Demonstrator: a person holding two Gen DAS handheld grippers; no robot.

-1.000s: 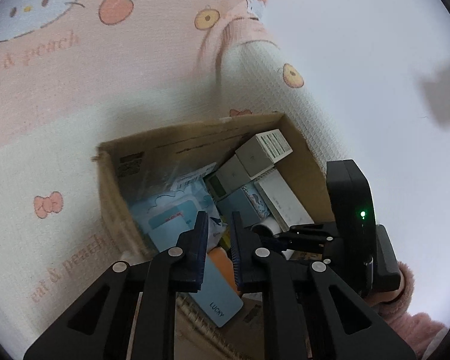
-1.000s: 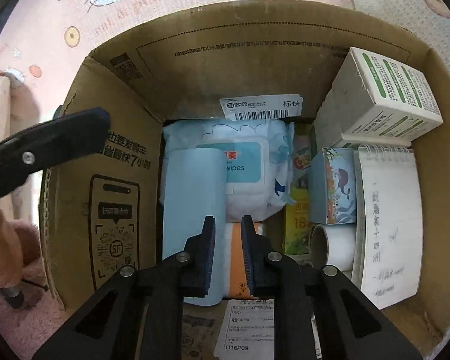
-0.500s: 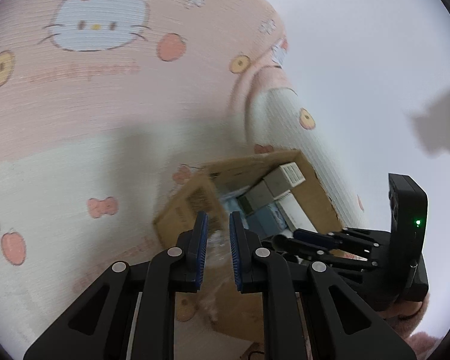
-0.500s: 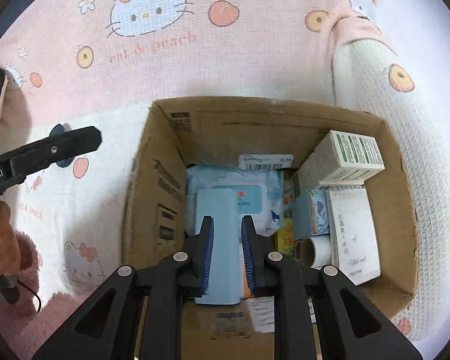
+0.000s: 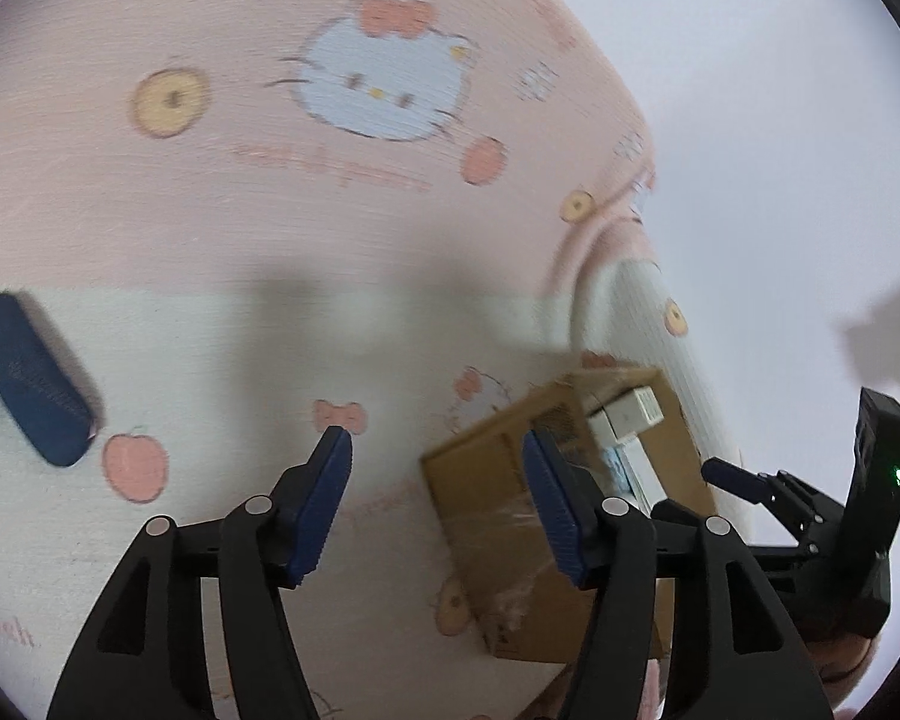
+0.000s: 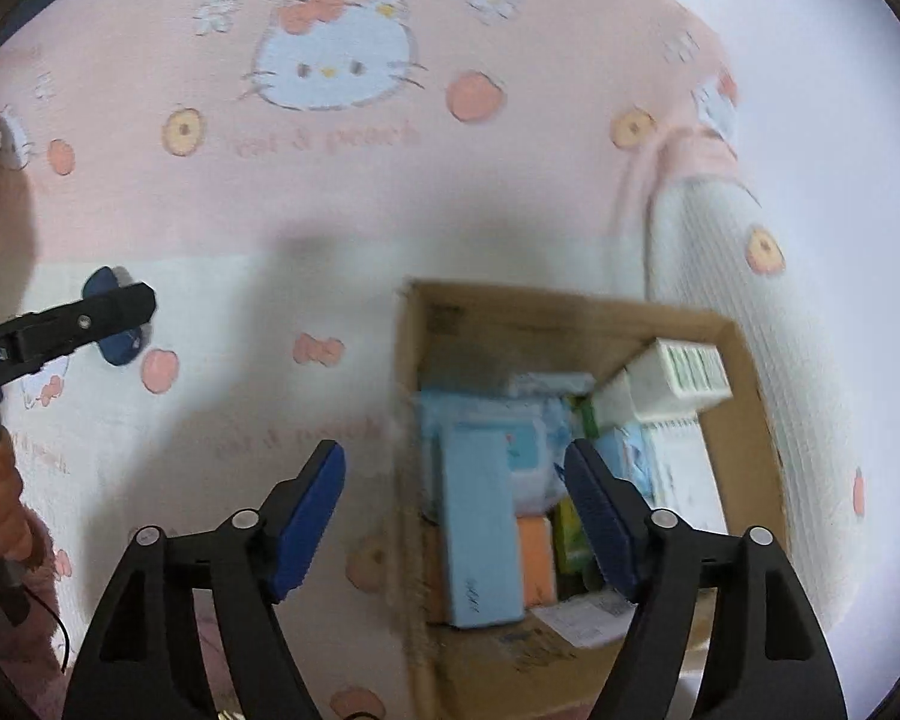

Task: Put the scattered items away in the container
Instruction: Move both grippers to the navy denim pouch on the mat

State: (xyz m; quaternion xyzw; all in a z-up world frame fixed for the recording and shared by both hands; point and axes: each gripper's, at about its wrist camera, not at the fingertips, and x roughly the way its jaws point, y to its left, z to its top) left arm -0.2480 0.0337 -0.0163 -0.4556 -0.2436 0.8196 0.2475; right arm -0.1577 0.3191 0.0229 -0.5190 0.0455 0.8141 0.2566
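Both the left gripper (image 5: 437, 501) and right gripper (image 6: 455, 513) are opening wide and empty, having pulled back from the box (image 6: 744, 372); a dark case (image 5: 30, 393), perhaps for glasses, is lying on the blanket (image 5: 210, 228).

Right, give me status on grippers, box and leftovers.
Left gripper and right gripper opening, nothing between fingers. Cardboard box packed. Dark blue case on blanket, path clear.

Left gripper (image 5: 438, 501): black plastic linkage arms with silver pivot screws; ribbed dark-blue pads (image 5: 324, 495). Right gripper (image 6: 456, 516): same build, black arms, silver screws, blue pads (image 6: 309, 513). Its black housing bears a green light (image 5: 899, 474). White lettering marks the left gripper's side. Fuzzy pink sleeve (image 6: 33, 600); thin black cable (image 6: 60, 630).
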